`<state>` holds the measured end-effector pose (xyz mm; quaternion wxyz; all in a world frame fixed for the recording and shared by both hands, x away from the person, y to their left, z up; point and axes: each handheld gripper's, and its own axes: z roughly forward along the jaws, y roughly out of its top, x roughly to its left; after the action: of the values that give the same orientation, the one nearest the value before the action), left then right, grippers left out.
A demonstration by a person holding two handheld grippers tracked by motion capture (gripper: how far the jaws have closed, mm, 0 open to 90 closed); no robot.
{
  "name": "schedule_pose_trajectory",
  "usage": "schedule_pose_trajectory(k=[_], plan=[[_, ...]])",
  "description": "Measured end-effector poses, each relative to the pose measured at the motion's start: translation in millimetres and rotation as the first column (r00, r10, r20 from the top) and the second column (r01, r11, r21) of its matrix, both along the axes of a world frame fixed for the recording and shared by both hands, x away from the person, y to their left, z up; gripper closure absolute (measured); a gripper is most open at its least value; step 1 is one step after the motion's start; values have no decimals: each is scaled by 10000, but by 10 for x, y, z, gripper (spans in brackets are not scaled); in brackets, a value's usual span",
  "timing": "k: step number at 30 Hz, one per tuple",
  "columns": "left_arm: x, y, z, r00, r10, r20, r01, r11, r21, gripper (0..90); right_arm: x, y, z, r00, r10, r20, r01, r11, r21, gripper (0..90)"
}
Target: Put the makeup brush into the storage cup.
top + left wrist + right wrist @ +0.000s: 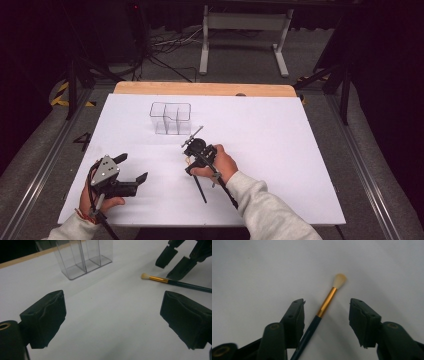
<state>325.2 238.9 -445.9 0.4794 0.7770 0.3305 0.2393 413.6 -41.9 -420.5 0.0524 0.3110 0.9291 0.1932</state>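
Two grippers work over a white table [280,150]; the clear divided box [171,118] stands toward its far side. Nearer the person, the left gripper [112,317] gapes wide and empty, well away. The right gripper [327,317] hangs over the brush [325,305], jaws spread and holding nothing (handle running back beside one jaw). Slim dark handle, gold collar, pale tuft pointing ahead.

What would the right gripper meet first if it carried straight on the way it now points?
Most likely the brush. The right gripper points down at the white table with its jaws open, one on each side of the brush's gold band. The brush lies flat between them, so it comes first, then the table beneath, though depth is unclear.
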Motion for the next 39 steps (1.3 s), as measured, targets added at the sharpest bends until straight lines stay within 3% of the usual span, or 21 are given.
schedule_pose_trajectory(k=[2, 4, 7, 9, 12, 13, 17, 20, 22, 25, 27, 28, 29, 30, 32, 33, 35, 37, 38, 39], plan=[[4, -2, -8, 9998, -167, -101, 167, 9999, -9, 66, 40, 52, -49, 9994, -10, -348, 2, 9998, -204, 549], [4, -3, -9, 9996, -273, -110, 272, 9996, -59, 64, 57, 67, -61, 9991, 85, -407, -101, 9992, -399, 583], [18, -13, -8, 9964, -707, -463, 698, 9974, -198, 63, 95, 98, -61, 9993, 306, -228, -325, 9955, -885, 702], [28, -22, -19, 9952, -734, -645, 728, 9973, -113, 62, 120, 98, -65, 9989, 383, -259, -405, 9950, -911, 749], [32, -22, -20, 9972, -459, -583, 460, 9989, 5, 62, 113, 107, -61, 9983, 552, -171, -567, 9926, -1078, 845], [35, -12, -21, 9970, -478, -605, 469, 9988, -155, 61, 117, 101, -63, 9979, 628, -152, -641, 9924, -1055, 845], [38, -10, -24, 9976, -334, -605, 333, 9994, -39, 61, 116, 80, -65, 9980, 617, -167, -629, 9942, -870, 845], [41, -11, -21, 9975, -236, -664, 226, 9996, -154, 63, 86, -1, -72, 9984, 552, 156, -545, 9976, -427, 846], [44, -17, -14, 9980, -213, -598, 207, 9997, -120, 69, 76, -87, -53, 9985, 180, 510, -188, 9997, 153, 846], [53, -37, -7, 9979, -189, -618, 186, 9998, -62, 75, 51, -228, 22, 9928, -414, 1122, 293, 9939, 1066, 846], [66, -47, 5, 9979, -274, -593, 266, 9995, -144, 77, 28, -296, 92, 9872, -537, 1503, 295, 9868, 1592, 846], [66, -47, 5, 9979, -274, -593, 266, 9995, -144, 77, 28, -296, 92, 9872, -537, 1503, 295, 9868, 1592, 846], [69, -51, 13, 9980, -288, -556, 281, 9995, -135, 77, -20, -371, 211, 9772, -577, 2042, 101, 9739, 2269, 846], [74, -61, 33, 9970, -656, -416, 642, 9974, -336, 76, -49, -405, 272, 9694, -688, 2356, 100, 9702, 2421, 846], [77, -79, 55, 9960, -856, -243, 843, 9952, -501, 63, -88, -474, 360, 9612, -573, 2700, -272, 9538, 2991, 846], [87, -95, 71, 9944, -1035, -212, 1020, 9928, -622, 64, -102, -497, 386, 9553, -639, 2887, -259, 9546, 2969, 846], [104, -135, 91, 9940, -1081, -194, 1066, 9920, -676, 63, -123, -583, 436, 9491, -721, 3066, -507, 9258, 3745, 846], [134, -195, 111, 9919, -1240, -261, 1216, 9895, -783, 66, -145, -643, 467, 9386, -975, 3308, -480, 9130, 4051, 846], [151, -233, 122, 9919, -1251, -205, 1232, 9894, -768, 68, -155, -670, 474, 9368, -1002, 3353, -581, 9004, 4312, 846], [166, -273, 134, 9910, -1325, -196, 1305, 9882, -799, 69, -168, -689, 484, 9305, -1124, 3485, -565, 8963, 4399, 846]])
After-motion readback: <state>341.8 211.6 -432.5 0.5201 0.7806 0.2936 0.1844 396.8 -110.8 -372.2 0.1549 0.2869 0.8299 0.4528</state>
